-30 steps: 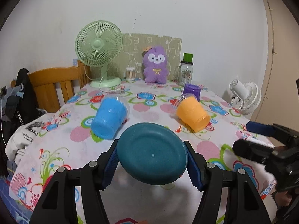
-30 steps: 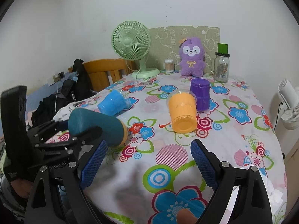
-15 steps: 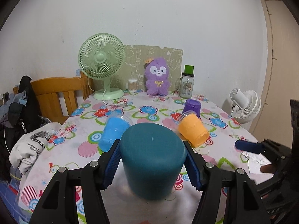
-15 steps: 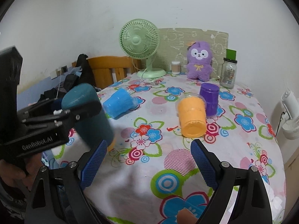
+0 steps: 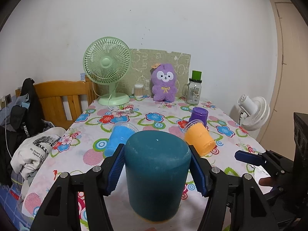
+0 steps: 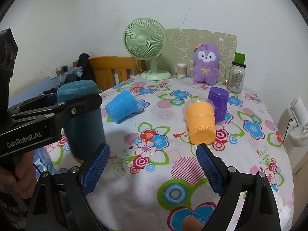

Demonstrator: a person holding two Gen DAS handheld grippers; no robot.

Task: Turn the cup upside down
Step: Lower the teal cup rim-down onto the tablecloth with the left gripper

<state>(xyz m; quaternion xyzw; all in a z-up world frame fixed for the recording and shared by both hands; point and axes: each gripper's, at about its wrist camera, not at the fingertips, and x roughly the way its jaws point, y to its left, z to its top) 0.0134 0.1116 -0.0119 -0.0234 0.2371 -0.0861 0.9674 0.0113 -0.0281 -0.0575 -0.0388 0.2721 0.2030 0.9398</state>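
A dark teal cup stands upside down near the table's front left edge, its rim on or just above the cloth. My left gripper is shut on it, a blue pad on each side. It also shows in the right wrist view, held by the left gripper. My right gripper is open and empty above the table's front. A blue cup and an orange cup lie on their sides. A purple cup stands upside down.
A floral cloth covers the table. At the back stand a green fan, a purple plush toy, a glass jar and a swab pot. A wooden chair with clothes is on the left; a white fan on the right.
My left gripper has turned the teal cup from lying with its base towards the camera to upside down, and lowered it to the cloth. The right gripper stayed open.
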